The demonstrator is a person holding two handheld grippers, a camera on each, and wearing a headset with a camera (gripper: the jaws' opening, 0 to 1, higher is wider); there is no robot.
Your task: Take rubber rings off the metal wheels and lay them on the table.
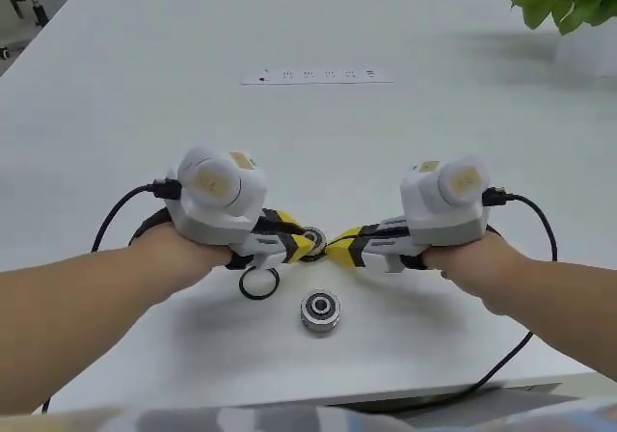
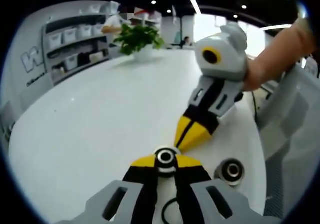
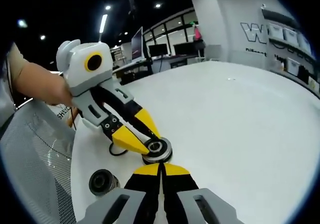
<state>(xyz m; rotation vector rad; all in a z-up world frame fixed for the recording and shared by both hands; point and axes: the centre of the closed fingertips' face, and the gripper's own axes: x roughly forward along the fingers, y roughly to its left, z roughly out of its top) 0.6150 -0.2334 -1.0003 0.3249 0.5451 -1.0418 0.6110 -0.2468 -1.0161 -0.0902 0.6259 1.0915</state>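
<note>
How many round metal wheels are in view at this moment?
2. One round metal wheel sits clamped in the left gripper; the second wheel lies on the white table, nearer the person.

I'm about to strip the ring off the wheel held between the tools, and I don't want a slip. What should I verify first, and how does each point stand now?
1. The left tool clamps the held wheel: ok.
2. The right tool pinches that wheel's ring: cannot tell; its jaws look shut at the rim.
3. The loose rubber ring lies flat on the table, out of the pull path: ok.
4. The second wheel sits apart from both tools: ok.
5. The second wheel carries a ring: cannot tell.
</note>
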